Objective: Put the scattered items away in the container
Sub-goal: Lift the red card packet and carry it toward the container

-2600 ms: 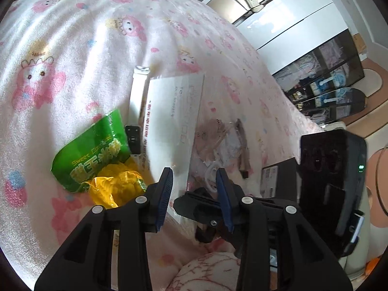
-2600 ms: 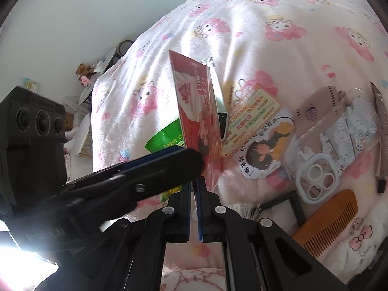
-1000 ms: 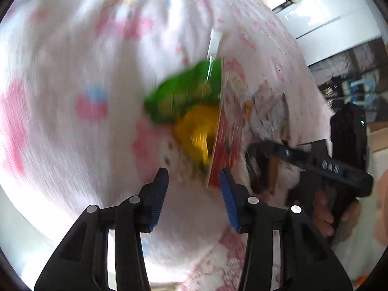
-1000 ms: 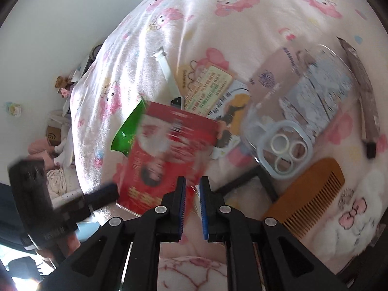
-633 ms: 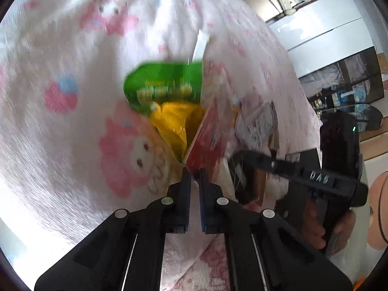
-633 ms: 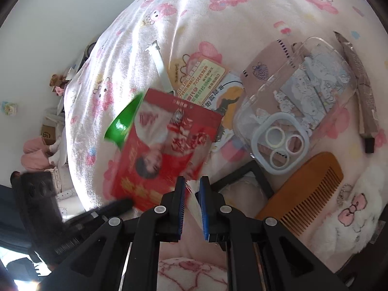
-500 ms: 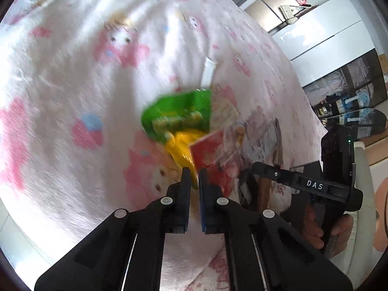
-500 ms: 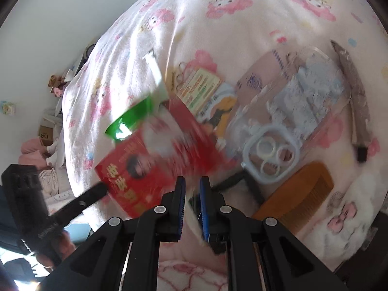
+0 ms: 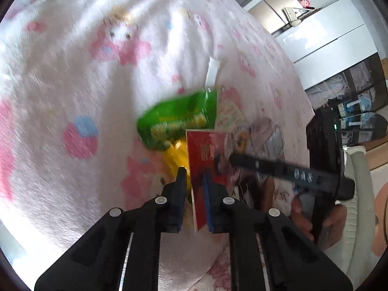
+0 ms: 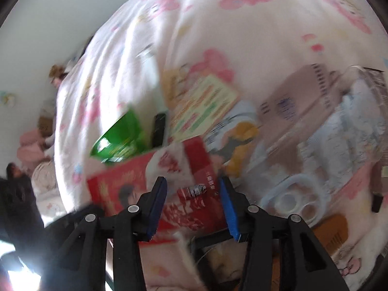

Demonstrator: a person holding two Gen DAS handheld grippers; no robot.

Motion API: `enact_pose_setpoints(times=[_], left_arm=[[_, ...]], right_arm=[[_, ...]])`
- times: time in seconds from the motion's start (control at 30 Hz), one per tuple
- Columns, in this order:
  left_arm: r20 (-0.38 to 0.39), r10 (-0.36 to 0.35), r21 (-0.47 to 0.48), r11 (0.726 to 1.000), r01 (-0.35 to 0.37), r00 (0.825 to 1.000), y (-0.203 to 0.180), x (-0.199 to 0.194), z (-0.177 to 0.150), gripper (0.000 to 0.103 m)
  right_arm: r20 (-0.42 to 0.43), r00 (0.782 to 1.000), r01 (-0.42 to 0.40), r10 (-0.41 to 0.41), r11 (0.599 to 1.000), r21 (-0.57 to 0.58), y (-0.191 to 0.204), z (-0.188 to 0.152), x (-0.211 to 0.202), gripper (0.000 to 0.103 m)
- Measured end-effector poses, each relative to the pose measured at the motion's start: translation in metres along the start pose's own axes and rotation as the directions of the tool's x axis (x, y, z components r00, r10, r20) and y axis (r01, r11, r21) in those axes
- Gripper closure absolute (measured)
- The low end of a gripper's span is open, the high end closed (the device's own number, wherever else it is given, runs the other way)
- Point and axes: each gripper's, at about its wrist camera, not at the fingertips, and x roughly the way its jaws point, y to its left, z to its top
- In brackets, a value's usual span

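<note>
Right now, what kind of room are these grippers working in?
Most likely a bedroom at home: a soft pink cartoon-print blanket covers a bed strewn with small items, white wardrobe-like cabinets stand behind, and a plush toy sits by the wall.

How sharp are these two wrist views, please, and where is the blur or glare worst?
Left wrist view: the pink blanket and green packet are motion-smeared, while the left gripper and red envelope stay fairly crisp. Right wrist view: nearly everything is smeared, the right gripper less so, with blown-out glare at lower left.
</note>
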Motion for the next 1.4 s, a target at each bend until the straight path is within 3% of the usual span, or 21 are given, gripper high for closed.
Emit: enact_pose_setpoints(times=[0.1,0.13,0.2,0.27,0.33,0.4,0.47,0.63,0.77,0.87,0.93,1.1,1.23,1.3,1.4], left_arm=[[-0.001,0.023,0.010,1.000,-0.023,1.000,0.008,-0.006,0.003,0.090],[-0.010,0.027,-0.006,1.000,-0.027,1.000,0.013,-0.004,0.004,0.088],[-0.026,0.029,-0.032,0.999,-0.029,0.999,0.022,0.001,0.005,0.080],[-0.025,0.021,-0.037,0.999,-0.022,0.999,0.024,0.002,0.006,0.079],[-0.027,0.016,-0.024,1.000,-0.016,1.000,0.021,0.004,0.006,0.079],[-0.030,0.024,-0.003,1.000,-0.024,0.999,0.016,0.002,0.004,0.083],[-0.009,0.031,0.024,0.999,-0.030,0.999,0.005,-0.005,0.003,0.083],[0.031,-0.037,0.081,0.996,0.034,0.999,-0.023,-0.039,0.001,0.084],[0.035,-0.112,0.172,0.980,0.105,0.993,-0.063,-0.064,-0.009,0.084],[0.001,-0.180,0.242,0.955,0.175,0.984,-0.101,-0.068,-0.022,0.084],[-0.038,-0.212,0.295,0.931,0.214,0.976,-0.134,-0.062,-0.032,0.084],[-0.184,-0.269,0.429,0.843,0.323,0.946,-0.236,-0.028,-0.074,0.084],[-0.336,-0.260,0.486,0.776,0.403,0.905,-0.320,0.028,-0.119,0.084],[-0.410,-0.233,0.498,0.753,0.430,0.882,-0.355,0.059,-0.144,0.084],[-0.473,-0.149,0.542,0.728,0.420,0.868,-0.396,0.102,-0.176,0.084]], right_arm=[[-0.029,0.994,-0.110,0.109,0.994,-0.017,0.013,-0.012,-0.004,0.062],[-0.019,0.995,-0.102,0.102,0.994,-0.031,0.017,-0.015,-0.007,0.062],[0.016,1.000,-0.008,0.009,0.999,-0.051,0.021,-0.016,-0.007,0.061],[0.010,0.998,0.056,-0.056,0.998,-0.010,0.012,-0.013,0.000,0.061],[0.000,1.000,0.000,0.000,0.999,0.038,0.002,-0.011,0.005,0.061],[-0.013,0.993,-0.117,0.118,0.991,0.065,-0.003,-0.009,0.009,0.061],[-0.020,0.988,-0.150,0.152,0.986,0.068,0.001,-0.010,0.008,0.061],[0.080,0.986,-0.146,0.143,0.988,0.039,0.014,-0.031,-0.036,0.063],[0.198,0.975,-0.100,0.098,0.995,0.004,0.029,-0.054,-0.099,0.063],[0.273,0.960,-0.066,0.058,0.998,0.019,0.027,-0.076,-0.139,0.063],[0.331,0.943,-0.059,0.039,0.997,0.053,0.005,-0.102,-0.176,0.063],[0.414,0.907,0.008,-0.071,0.988,0.152,-0.043,-0.162,-0.243,0.063],[0.451,0.874,0.061,-0.182,0.961,0.270,-0.105,-0.217,-0.278,0.062],[0.424,0.869,0.106,-0.257,0.932,0.346,-0.147,-0.239,-0.288,0.062],[0.364,0.870,0.166,-0.334,0.892,0.421,-0.197,-0.260,-0.289,0.062]])
